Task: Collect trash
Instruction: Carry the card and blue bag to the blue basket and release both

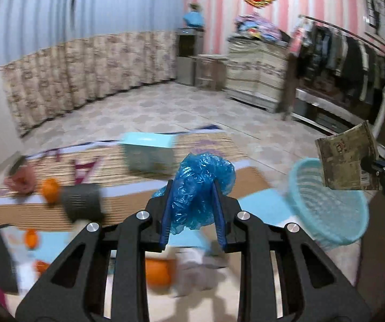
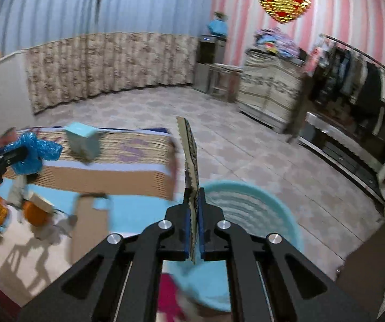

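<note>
My left gripper (image 1: pixel 192 185) is shut on a crumpled blue plastic bag (image 1: pixel 202 185), which bulges above and between the blue pads, lifted over the mat. The bag (image 2: pixel 31 153) and left gripper (image 2: pixel 15 155) also show at the left edge of the right wrist view. My right gripper (image 2: pixel 194 196) is shut on a flat, worn piece of cardboard packaging (image 2: pixel 189 155), held edge-on and upright. The same packaging (image 1: pixel 345 158) appears at the right of the left wrist view, above a light blue plastic basket (image 1: pixel 326 204). In the right wrist view the basket (image 2: pixel 254 204) lies just beyond and below my fingers.
On the striped mat (image 2: pixel 128 166) lie a pale blue box (image 1: pixel 149 153), a dark grey cup (image 1: pixel 82 201) on its side, oranges (image 1: pixel 50 189), an orange object (image 1: pixel 159 271) and white scraps. Tiled floor (image 2: pixel 246 147) stretches behind. A cabinet and a clothes rack (image 1: pixel 353 53) stand at the right.
</note>
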Available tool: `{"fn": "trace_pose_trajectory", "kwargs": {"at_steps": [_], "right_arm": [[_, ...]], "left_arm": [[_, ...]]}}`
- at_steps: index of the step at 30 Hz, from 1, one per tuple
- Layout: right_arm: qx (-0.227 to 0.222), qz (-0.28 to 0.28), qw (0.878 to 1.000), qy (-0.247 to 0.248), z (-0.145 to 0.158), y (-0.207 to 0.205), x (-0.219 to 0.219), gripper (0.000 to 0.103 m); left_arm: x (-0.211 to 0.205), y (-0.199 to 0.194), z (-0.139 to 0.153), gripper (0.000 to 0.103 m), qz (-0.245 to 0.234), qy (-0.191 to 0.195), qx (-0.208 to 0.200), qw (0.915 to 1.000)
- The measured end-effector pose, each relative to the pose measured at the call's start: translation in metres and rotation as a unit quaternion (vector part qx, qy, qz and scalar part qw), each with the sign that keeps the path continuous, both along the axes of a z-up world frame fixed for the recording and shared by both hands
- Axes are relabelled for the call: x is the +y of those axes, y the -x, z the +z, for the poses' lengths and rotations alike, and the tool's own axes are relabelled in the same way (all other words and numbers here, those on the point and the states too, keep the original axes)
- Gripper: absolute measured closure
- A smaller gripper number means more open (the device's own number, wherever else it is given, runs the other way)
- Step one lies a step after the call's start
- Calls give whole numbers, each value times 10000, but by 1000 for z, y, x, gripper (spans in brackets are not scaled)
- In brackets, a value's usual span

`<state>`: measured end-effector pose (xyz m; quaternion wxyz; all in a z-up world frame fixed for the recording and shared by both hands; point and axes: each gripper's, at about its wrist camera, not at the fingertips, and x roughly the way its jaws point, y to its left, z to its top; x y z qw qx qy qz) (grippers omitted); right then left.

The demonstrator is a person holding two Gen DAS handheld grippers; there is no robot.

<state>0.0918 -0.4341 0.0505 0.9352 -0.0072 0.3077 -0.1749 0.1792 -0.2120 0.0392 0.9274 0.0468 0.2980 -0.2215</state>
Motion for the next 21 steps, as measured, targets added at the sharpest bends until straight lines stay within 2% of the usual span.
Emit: {"fn": "trace_pose_trajectory", "kwargs": {"at_steps": [4,8,11,16,17,19,21], "right_arm": [[65,-364,9991,-205,-9,14,-45,98],[149,-520,9981,-309,-22,18,-72,98],[184,-607,9971,-418,-31,19,-85,98],[253,-695,9957,-559,-49,20,-104,98],[268,-701,9956,-570,-51,22,-104,98],[315,-703,9952,-609,-56,19,-106,98],[344,-707,9950,-612,-60,18,-105,98]], "left_arm": [[-60,7,-16,77,-429,37,177,9989],[-110,14,-31,77,-896,69,362,9953],[-147,21,-44,77,-1249,-121,403,9913],[-181,26,-57,74,-1546,-343,396,9866],[-185,25,-59,71,-1569,-355,441,9860],[-190,21,-62,52,-1613,-411,536,9846],[-190,20,-61,39,-1553,-454,477,9857]]}}
